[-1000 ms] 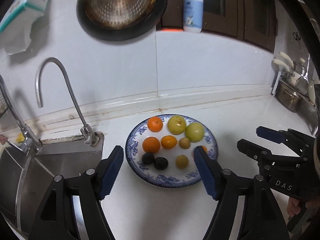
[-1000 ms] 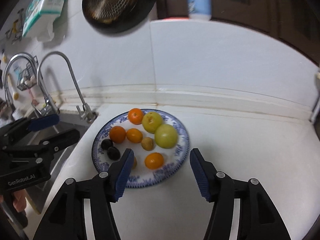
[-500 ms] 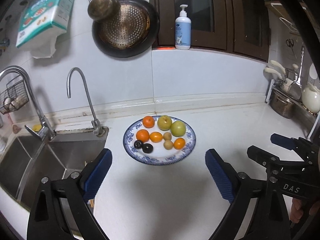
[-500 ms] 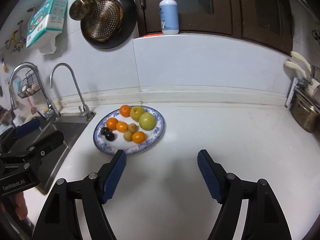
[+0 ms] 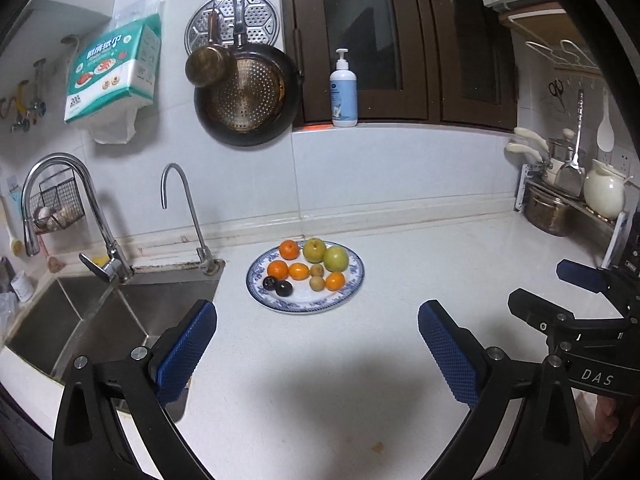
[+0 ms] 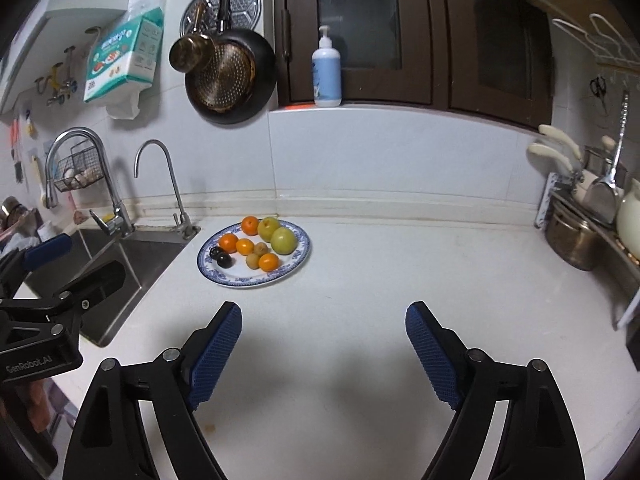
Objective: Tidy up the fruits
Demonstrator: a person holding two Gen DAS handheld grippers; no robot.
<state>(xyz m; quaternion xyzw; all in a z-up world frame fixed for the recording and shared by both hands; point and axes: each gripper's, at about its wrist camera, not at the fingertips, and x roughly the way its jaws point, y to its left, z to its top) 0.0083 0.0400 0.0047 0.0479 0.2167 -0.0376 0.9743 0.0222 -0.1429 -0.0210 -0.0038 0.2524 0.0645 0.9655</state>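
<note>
My left gripper (image 5: 316,344) stands wide open, its blue pads (image 5: 186,350) far apart with nothing between them, above bare white counter (image 5: 320,380). My right gripper (image 6: 324,346) is spread just as wide and also holds nothing; its pads (image 6: 216,354) touch no object.

The fruit sits on a blue-and-white plate (image 5: 352,280), at about 12 o'clock from the left gripper and about 11 o'clock from the right one, well apart from both. On it I see four oranges (image 5: 289,249) mixed through the middle, two green apples (image 5: 336,258) side by side at the plate's 1 o'clock, two small brownish fruits (image 5: 317,283) near the centre, and two dark plums (image 5: 283,288) touching each other at its 8 o'clock.

A steel sink (image 5: 100,320) with two taps (image 5: 180,200) lies at 9 o'clock of the plate. On the tiled wall hang a dark pan (image 5: 248,96) and a pack of paper towels (image 5: 112,76); a soap bottle (image 5: 343,92) stands on the ledge by dark cabinet doors. Pots and utensils on a rack (image 5: 560,200) fill the 2 o'clock corner.

Both grippers point level toward the wall, side by side; each shows at the edge of the other's view, the right gripper (image 5: 560,292) at 3 o'clock, the left gripper (image 6: 68,260) at 9 o'clock.
</note>
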